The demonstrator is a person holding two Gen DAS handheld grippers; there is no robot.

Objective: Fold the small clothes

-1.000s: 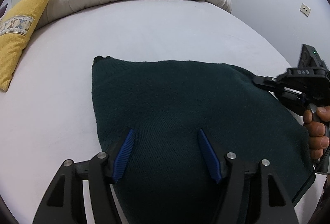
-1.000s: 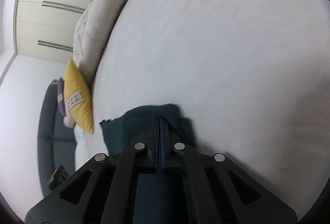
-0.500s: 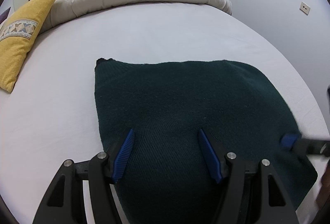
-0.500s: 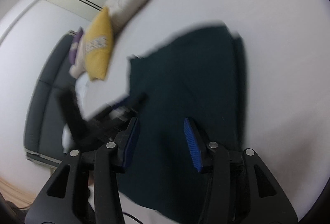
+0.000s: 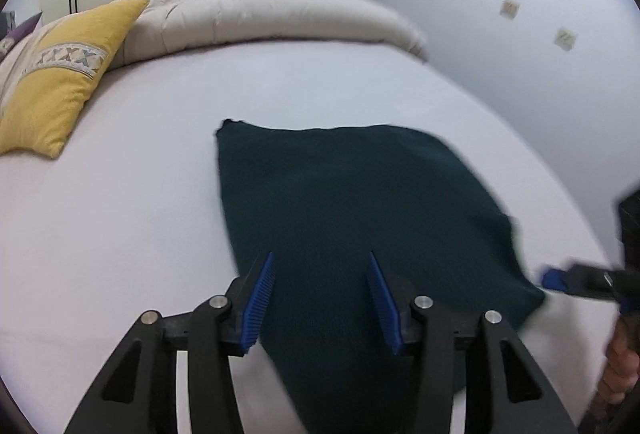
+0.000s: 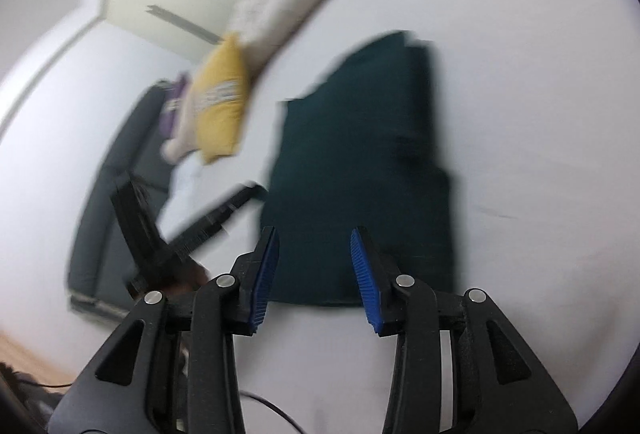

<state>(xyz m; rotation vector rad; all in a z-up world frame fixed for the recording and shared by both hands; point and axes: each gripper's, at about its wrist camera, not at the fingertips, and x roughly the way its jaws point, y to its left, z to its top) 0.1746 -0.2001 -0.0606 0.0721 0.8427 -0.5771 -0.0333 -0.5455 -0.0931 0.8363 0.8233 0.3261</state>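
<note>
A dark green knitted garment (image 5: 360,202) lies folded flat on the white bed sheet (image 5: 120,218); it also shows in the right wrist view (image 6: 360,162). My left gripper (image 5: 320,266) is open and empty, hovering over the garment's near edge. My right gripper (image 6: 314,238) is open and empty above the garment's near edge in its own view. The right gripper also shows at the right edge of the left wrist view (image 5: 560,280), beside the garment's right corner. The left gripper appears blurred in the right wrist view (image 6: 208,222).
A yellow cushion (image 5: 60,82) lies at the left of the bed, also in the right wrist view (image 6: 220,98). A rolled beige duvet (image 5: 260,14) lies along the far side. A grey wall (image 5: 520,34) stands to the right. A dark sofa (image 6: 116,194) is beyond the bed.
My right gripper has let go of the garment's corner, opened and pulled back toward the near edge. The garment now lies flat. My left gripper has drawn back slightly, still open.
</note>
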